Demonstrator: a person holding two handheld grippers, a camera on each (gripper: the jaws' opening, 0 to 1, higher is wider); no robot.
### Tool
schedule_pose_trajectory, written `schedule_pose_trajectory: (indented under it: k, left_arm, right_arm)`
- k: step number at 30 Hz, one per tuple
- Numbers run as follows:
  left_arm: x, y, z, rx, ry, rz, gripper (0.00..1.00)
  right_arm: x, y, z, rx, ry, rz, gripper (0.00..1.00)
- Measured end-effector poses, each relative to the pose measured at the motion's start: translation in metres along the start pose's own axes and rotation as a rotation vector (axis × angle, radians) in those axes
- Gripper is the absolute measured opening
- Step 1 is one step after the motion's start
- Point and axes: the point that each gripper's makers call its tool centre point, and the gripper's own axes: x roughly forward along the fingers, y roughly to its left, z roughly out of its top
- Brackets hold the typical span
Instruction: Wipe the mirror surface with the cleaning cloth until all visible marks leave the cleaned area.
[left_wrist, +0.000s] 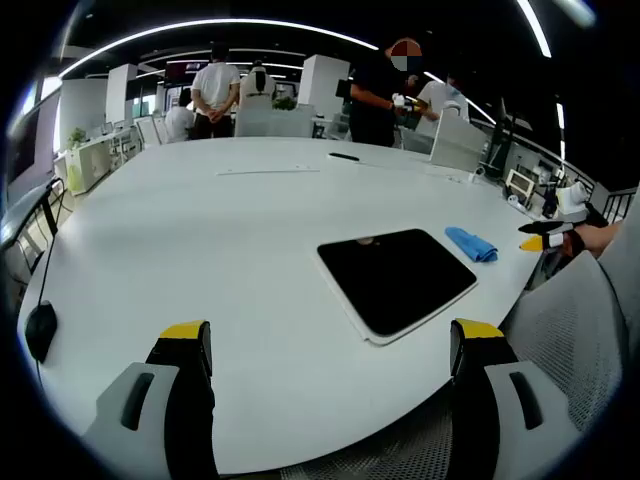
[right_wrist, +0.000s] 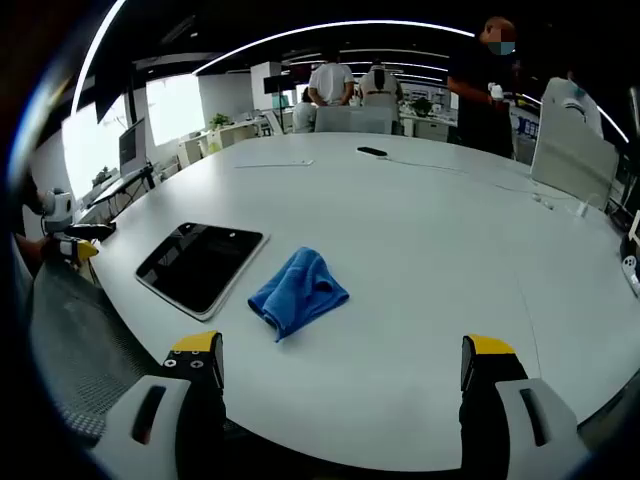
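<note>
We see the dark rectangular mirror with a pale rim (left_wrist: 397, 279) lying flat on the white oval worktop (left_wrist: 200, 240), near its edge. The crumpled blue cleaning cloth (right_wrist: 298, 290) rests on the worktop just beside the mirror, apart from it. Our left hand-held gripper (left_wrist: 332, 345) hangs short of the mirror, jaws spread wide and empty. Our right hand-held gripper (right_wrist: 340, 362) hovers near the cloth, jaws likewise wide apart, gripping nothing.
</note>
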Motion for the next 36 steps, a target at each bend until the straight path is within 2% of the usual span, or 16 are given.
schedule_pose_trajectory:
  k: [15,28,32,36]
  left_arm:
    - [0.000,0.000,-0.001,-0.003,0.008,0.005,0.98]
    - [0.000,0.001,-0.002,-0.007,0.018,0.013,0.98]
    - [0.000,0.001,-0.003,-0.005,0.023,0.012,0.98]
    - [-0.001,0.001,-0.003,-0.007,0.020,0.014,0.98]
  right_arm:
    - [0.001,-0.002,-0.004,0.016,0.001,0.005,0.98]
    - [0.002,-0.001,0.002,0.017,-0.004,0.016,0.98]
    - [0.001,0.001,0.012,0.027,-0.022,0.027,0.98]
    - [0.001,0.002,0.024,-0.020,-0.013,0.034,0.98]
